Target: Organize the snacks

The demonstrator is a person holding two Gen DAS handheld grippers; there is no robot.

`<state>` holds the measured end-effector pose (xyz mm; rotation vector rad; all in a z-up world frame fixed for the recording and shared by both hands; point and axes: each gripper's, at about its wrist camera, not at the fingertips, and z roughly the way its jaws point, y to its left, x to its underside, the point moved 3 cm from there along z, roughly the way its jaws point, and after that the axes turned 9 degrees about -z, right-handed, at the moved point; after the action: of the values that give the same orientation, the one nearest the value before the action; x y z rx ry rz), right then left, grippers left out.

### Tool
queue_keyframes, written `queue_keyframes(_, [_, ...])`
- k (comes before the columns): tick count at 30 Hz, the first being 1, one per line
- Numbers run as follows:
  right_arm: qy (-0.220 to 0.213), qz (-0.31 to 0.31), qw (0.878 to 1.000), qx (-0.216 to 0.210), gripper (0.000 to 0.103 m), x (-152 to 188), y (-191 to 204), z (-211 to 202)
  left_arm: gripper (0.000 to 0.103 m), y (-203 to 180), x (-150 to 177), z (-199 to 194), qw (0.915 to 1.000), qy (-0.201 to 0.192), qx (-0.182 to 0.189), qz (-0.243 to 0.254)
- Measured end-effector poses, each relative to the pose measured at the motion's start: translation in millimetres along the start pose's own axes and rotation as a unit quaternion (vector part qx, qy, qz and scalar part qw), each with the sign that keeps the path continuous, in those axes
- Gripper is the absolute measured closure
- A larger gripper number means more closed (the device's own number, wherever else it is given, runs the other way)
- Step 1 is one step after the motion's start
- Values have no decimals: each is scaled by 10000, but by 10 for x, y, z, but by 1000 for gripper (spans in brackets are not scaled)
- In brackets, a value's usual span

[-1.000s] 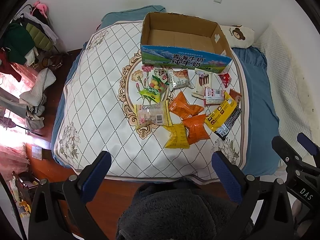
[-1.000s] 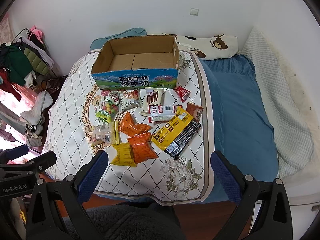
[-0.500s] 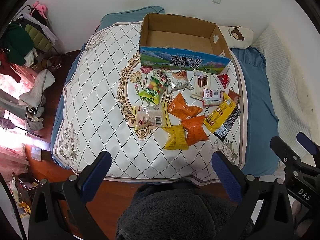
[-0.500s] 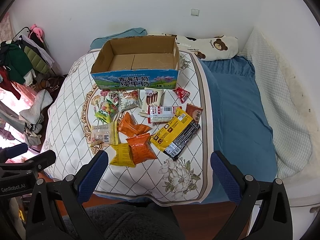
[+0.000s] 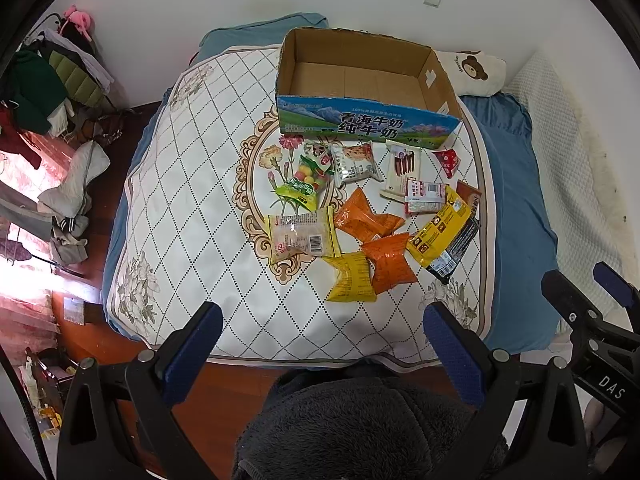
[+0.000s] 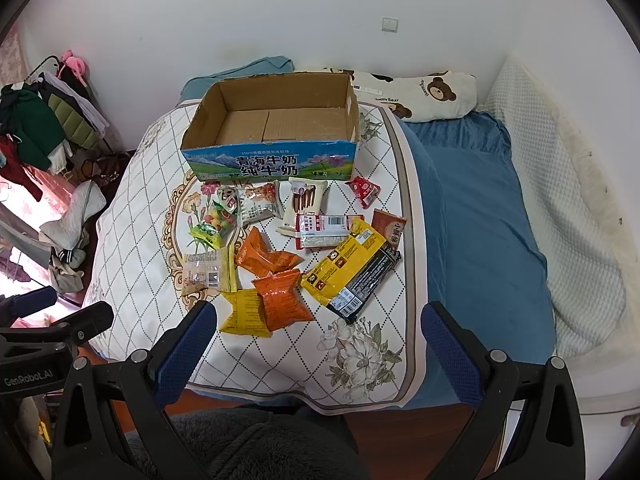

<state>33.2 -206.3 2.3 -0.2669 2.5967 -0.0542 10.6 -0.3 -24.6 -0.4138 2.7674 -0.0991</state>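
Left gripper point(image 5: 320, 344) and right gripper point(image 6: 318, 342) are held with fingers spread, empty. The puffed orange foil snack packet point(image 6: 281, 300) is judged light, slippery, crushable; its crimped edge is recommended for grasping.

Bed point(image 6: 480, 208) bearing quilt point(image 6: 132, 216), box point(image 6: 272, 160), snacks point(image 6: 280, 264)
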Motion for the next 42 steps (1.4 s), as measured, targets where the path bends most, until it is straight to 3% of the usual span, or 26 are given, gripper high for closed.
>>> queue_keyframes(8, [111,203,9997,-128,0,-52,-82,134,0,-26,-34,40,9997,172,-169,-5])
queue_keyframes(11, [216,481,9983,-231,0,-53,-194,317,0,16,-108,232,9976,484,-489,-13])
queue_keyframes(17, [632,1400,9868,-512,0,20,-567,1133,0,161,-205,848,9941,666,-837,-199])
queue_keyframes(22, [1161,2045,9710,-441,0,92,-844,2121,0,381,-208,1572,9839,1289,-1141,-488])
queue_keyframes(27, [1676,2557,9506,-545,0,169,-987,2922,0,533,-224,2171,9713,1834,-1031,-1110])
queue_keyframes(30, [1835,2685,9440,-554,0,180,-988,3227,0,629,-317,2395,9671,1876,-968,-1419])
queue_keyframes(32, [1923,2584,9453,-508,0,155,-953,3389,1,595,-355,2476,9682,1915,-837,-1372])
queue_keyframes(35, [2009,2468,9467,-505,0,147,-905,3573,1,458,-425,2575,9739,1831,-1080,-795])
queue_keyframes(37, [2079,2439,9463,-429,1,144,-875,3697,1,431,-423,2653,9671,2091,-1099,-947])
queue_keyframes(39, [2052,2353,9494,-353,4,136,-855,3782,1,465,-432,2647,9610,2216,-762,-1467])
queue_keyframes(41, [2045,2217,9530,-269,8,149,-815,3820,1,550,-406,2630,9469,2385,-483,-2102])
queue_keyframes(42, [2004,2088,9569,-229,9,169,-776,3829,1,620,-378,2621,9343,2470,-267,-2556])
